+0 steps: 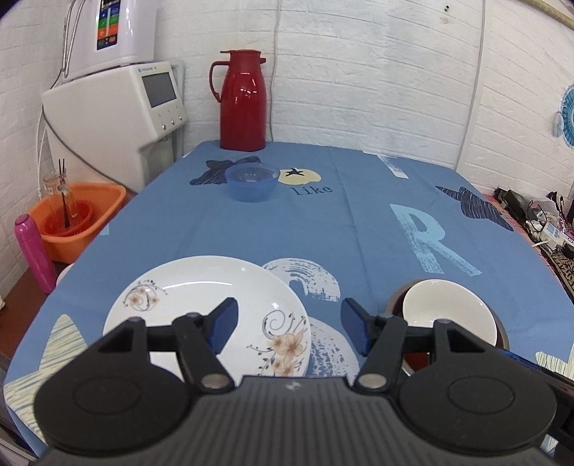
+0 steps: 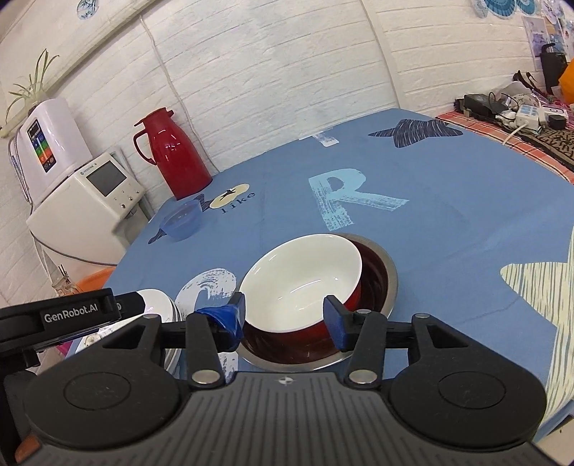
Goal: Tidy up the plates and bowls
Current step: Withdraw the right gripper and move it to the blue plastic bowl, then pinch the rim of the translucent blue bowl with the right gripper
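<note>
The right gripper is hovering with its jaws spread wide either side of the red-and-white bowl, which is sitting tilted inside a steel-rimmed dish just ahead. The left gripper is hanging wide too, empty, above the floral plate, with a blue plastic bowl far ahead on the blue tablecloth.

Blue tablecloth with printed stars, letter R, word "like", covers table. Red thermos jug upright at far left corner of cloth, handle to left. White countertop appliance with screen stands left of table; white water unit with coloured panel on top of it. Orange basin at left, holding glass jar with dark sticks. Pink bottle upright just beside basin. Power strip and cables on far right surface. White brick wall behind.
</note>
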### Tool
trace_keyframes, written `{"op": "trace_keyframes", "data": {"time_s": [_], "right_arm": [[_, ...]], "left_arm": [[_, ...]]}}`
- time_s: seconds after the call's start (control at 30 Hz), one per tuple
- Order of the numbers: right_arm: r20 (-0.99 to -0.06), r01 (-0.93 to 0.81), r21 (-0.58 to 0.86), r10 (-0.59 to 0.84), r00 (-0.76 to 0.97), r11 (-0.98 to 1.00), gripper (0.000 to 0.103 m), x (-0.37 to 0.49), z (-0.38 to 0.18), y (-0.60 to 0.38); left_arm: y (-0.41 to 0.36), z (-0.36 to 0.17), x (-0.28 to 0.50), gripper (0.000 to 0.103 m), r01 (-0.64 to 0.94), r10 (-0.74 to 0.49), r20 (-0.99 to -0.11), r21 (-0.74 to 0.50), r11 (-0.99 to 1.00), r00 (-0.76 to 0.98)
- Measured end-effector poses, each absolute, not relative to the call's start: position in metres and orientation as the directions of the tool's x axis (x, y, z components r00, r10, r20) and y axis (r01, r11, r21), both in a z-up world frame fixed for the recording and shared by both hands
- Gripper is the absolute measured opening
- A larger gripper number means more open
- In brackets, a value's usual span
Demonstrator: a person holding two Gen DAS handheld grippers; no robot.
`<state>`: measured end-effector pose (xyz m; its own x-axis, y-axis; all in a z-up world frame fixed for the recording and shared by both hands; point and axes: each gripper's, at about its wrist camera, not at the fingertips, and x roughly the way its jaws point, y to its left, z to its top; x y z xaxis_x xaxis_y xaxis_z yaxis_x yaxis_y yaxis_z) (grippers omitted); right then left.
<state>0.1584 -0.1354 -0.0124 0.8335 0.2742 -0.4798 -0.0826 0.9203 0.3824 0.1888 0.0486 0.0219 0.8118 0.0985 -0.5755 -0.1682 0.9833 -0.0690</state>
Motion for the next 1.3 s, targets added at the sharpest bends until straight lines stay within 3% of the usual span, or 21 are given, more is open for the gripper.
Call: {"op": "trace_keyframes", "data": {"time_s": [0.47,0.77,0.87,1.0,1.1,1.23,1.3], "right_arm": [[-0.486,-0.099,0.335,0.262,0.834,0.937,0.034,0.168,0.001,-0.110],[-0.504,-0.068,0.269,0.201,0.840,0.961,0.034,0.186,0.012,-0.108],[-0.502,-0.124,0.263,0.245,0.829,0.957,0.034,0.203,0.023,-0.107],[-0.464,-0.300,0.252,0.387,0.797,0.920,0.034,0.248,0.050,-0.090],[-0.527,-0.340,0.285,0.443,0.725,0.896,0.034,0.309,0.061,-0.068],[-0.620,-0.368,0.255,0.444,0.647,0.894,0.035,0.391,0.059,-0.022],[-0.664,-0.365,0.274,0.449,0.597,0.890,0.035,0.429,0.054,0.000]], "left_arm": [[0.091,0.021,0.198,0.063,-0.180,0.077,-0.584,-0.120,0.976,0.808],[0.159,0.028,0.210,0.063,-0.299,0.183,-0.570,-0.116,0.947,0.801],[0.176,0.031,0.226,0.063,-0.281,0.179,-0.583,-0.088,0.956,0.792],[0.200,0.048,0.263,0.064,-0.190,0.083,-0.601,-0.117,0.975,0.795],[0.219,0.060,0.307,0.064,-0.154,0.042,-0.620,-0.128,0.980,0.783],[0.238,0.062,0.377,0.064,-0.171,0.078,-0.662,-0.077,0.982,0.746],[0.252,0.057,0.415,0.064,-0.186,0.046,-0.697,-0.127,0.974,0.716]]}}
